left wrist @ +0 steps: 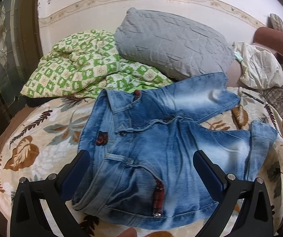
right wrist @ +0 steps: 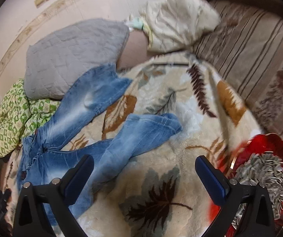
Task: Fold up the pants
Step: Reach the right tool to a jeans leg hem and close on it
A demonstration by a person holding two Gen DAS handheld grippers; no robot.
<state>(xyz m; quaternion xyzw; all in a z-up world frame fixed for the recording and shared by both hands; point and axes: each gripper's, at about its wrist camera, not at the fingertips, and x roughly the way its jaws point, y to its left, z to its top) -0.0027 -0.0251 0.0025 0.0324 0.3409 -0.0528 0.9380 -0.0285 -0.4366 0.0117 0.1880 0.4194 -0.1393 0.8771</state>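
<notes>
Jeans (left wrist: 161, 138) lie unfolded on the bed's leaf-print blanket (left wrist: 42, 138), long axis waistband-to-hems, left to right — left gripper (left wrist: 141, 158) spread wide, empty, over the waistband, nearer; right gripper (right wrist: 144, 165) likewise released, hanging near the lower leg's hem.

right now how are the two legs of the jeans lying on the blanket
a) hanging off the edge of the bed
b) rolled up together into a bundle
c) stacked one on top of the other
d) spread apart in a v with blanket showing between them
d: in the right wrist view the jeans lie with both legs splayed apart, and the leaf-print blanket shows between them.
</notes>
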